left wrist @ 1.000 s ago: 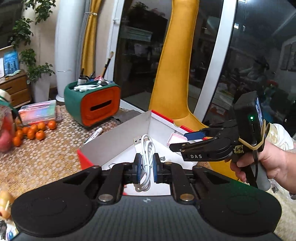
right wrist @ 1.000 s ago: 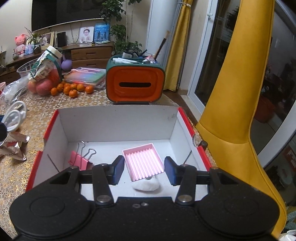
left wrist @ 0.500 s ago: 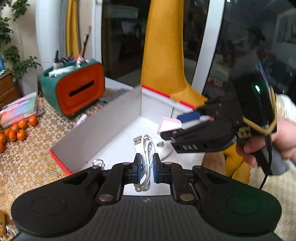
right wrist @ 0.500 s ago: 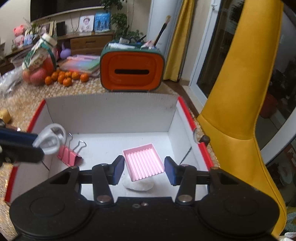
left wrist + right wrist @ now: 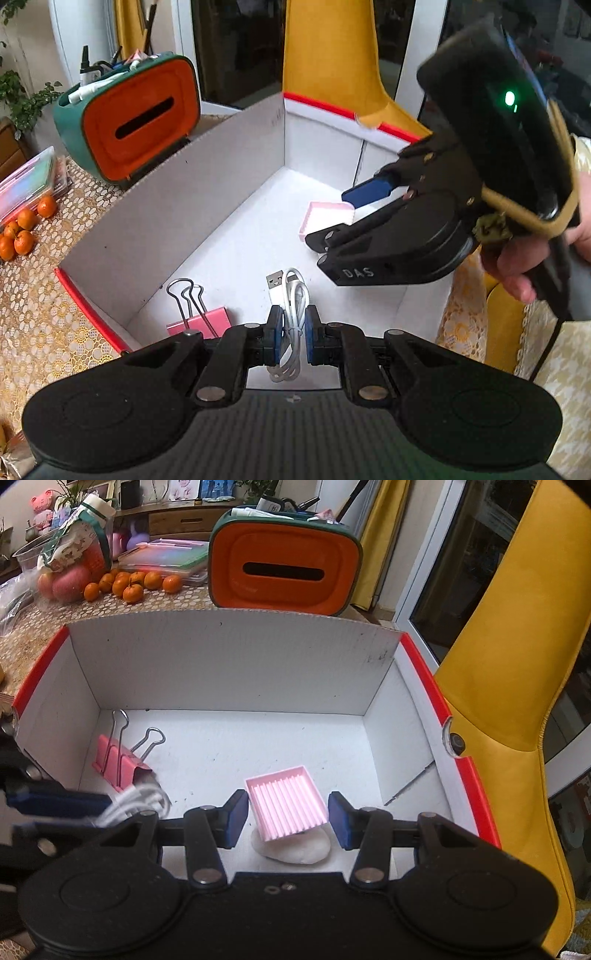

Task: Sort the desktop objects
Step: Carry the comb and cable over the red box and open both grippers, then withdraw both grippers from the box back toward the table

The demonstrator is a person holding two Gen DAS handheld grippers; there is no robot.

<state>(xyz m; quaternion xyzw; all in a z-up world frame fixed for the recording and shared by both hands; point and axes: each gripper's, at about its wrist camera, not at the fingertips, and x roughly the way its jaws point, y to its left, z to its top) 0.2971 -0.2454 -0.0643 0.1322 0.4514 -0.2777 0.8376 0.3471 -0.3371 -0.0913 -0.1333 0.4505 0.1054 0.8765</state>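
right gripper (image 5: pixel 325 225) lettered "DAS" (white), pink tray (image 5: pixel 286 806), white cable (image 5: pixel 291 314)

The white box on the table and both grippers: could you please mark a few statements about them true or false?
1. The left gripper is shut on a coiled white USB cable. True.
2. The right gripper is empty. False: it holds a pink ridged tray.
3. A pink binder clip lies inside the white box. True.
4. The orange-fronted organiser stands inside the box. False: it stands behind it on the table.
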